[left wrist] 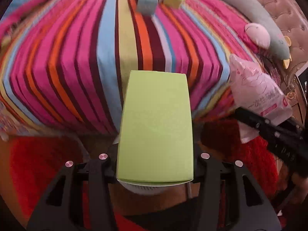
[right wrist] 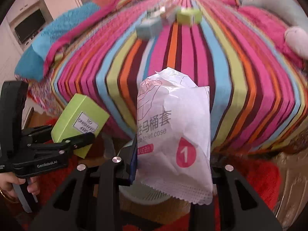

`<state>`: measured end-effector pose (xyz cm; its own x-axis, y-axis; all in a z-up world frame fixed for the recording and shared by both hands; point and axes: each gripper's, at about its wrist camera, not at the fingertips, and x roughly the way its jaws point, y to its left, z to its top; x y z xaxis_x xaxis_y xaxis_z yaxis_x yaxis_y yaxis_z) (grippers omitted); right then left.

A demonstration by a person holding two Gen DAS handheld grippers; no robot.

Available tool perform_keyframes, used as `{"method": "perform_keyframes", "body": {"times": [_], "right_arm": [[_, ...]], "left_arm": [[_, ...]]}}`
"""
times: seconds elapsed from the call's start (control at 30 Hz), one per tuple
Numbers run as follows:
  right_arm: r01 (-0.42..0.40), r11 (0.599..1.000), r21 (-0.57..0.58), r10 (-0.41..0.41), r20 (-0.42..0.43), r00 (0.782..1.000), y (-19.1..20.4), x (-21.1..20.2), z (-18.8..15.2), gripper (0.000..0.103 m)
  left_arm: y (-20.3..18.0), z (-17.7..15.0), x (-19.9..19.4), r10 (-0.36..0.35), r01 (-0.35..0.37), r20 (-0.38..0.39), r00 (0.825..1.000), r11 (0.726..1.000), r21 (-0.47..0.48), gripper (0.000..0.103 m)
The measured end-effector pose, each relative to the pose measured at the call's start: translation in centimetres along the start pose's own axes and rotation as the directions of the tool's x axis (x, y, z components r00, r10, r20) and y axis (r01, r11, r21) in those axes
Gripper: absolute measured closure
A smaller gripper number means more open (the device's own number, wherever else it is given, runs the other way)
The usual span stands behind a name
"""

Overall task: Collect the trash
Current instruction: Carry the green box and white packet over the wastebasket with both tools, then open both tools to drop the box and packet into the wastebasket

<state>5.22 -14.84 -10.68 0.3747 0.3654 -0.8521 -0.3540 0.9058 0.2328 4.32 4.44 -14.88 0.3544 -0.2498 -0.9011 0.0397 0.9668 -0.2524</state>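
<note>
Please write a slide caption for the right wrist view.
Right claw holds white packet; left claw holds green box.

Striped bed [right wrist: 192,57] blocks ahead; blue box [right wrist: 148,28] and green box [right wrist: 189,16] (blurred) crowd its top.

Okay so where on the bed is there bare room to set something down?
The striped bedspread is bare from its near edge up to the small boxes. It is crowded at the far end around those boxes, along the right by the plush toy, and left by the blue blanket.

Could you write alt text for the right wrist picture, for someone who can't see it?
The right gripper holds a white packet before a striped bed. At left, the left gripper holds a green box; more boxes lie blurred on the bed.
</note>
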Motion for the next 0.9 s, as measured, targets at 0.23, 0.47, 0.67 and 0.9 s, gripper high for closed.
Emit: {"method": "perform_keyframes", "body": {"times": [0.23,0.47,0.67,0.9], "right_arm": [[-0.089,0.986,0.142,0.125,-0.273,0.954,-0.6,6.6,-2.4,0.073],[-0.097,0.928,0.359,0.271,-0.477,0.836,-2.4,13.1,-3.7,0.073],[-0.05,0.847,0.529,0.381,-0.54,0.751,-4.1,19.1,-4.1,0.073],[-0.007,0.77,0.638,0.459,-0.545,0.702,-5.8,21.8,-5.9,0.073]], "left_arm": [[1.2,-2.0,5.1,-0.083,0.059,-0.193,0.978,0.99,-0.129,0.054],[3.1,-3.0,11.3,-0.149,0.024,-0.41,0.9,0.956,-0.293,0.054],[4.9,-4.2,16.1,-0.21,-0.027,-0.507,0.836,0.907,-0.419,0.054],[7.1,-5.8,19.6,-0.263,-0.09,-0.556,0.788,0.845,-0.527,0.054]]}}
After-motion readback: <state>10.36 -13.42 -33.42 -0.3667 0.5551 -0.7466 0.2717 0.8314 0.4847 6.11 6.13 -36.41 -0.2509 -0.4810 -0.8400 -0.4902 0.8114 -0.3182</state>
